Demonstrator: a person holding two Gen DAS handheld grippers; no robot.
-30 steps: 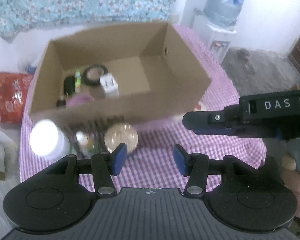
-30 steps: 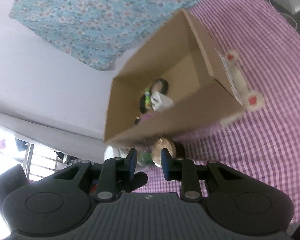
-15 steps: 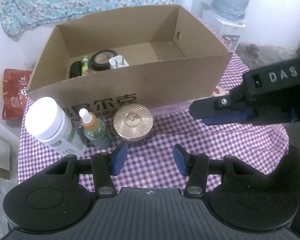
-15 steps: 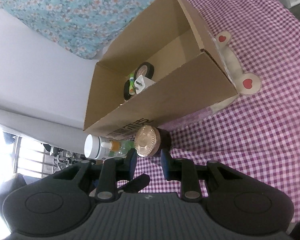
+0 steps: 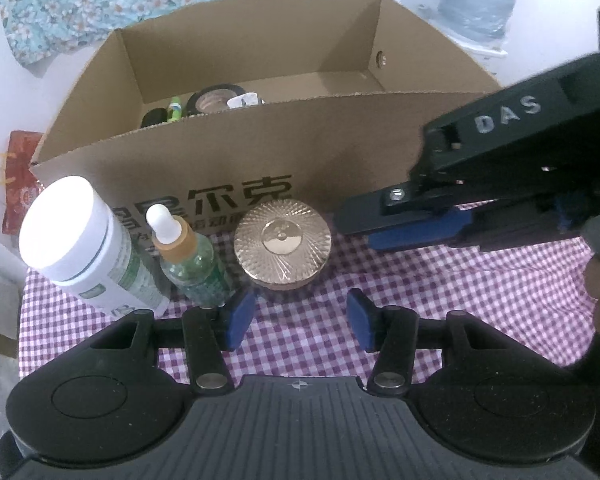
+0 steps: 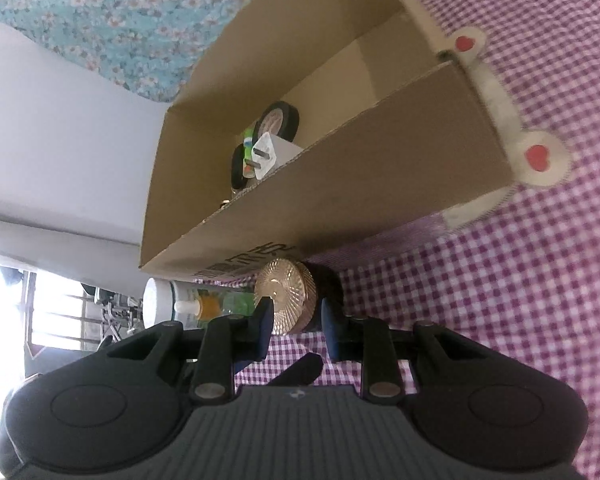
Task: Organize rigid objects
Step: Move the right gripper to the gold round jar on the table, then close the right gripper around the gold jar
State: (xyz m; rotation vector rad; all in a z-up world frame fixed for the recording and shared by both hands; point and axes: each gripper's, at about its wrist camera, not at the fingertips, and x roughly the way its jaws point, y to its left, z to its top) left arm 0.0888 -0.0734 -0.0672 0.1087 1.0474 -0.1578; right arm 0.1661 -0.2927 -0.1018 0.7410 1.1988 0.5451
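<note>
Left gripper [image 5: 300, 316] tilts steeply down over the checked cloth [image 5: 460, 280], jaws apart, nothing between. Right gripper [image 6: 296, 326] reaches in from the right, rolled sideways, jaws narrow, flanking the gold-lidded jar [image 6: 288, 300] near the cardboard box [image 6: 380, 184]; contact probably none, unclear.

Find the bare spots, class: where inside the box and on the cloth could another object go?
Free: the cardboard box floor right of the tape roll; the checked cloth right of the gold-lidded jar. Crowded: the box's left end, and the cloth by the white bottle and dropper bottle.
</note>
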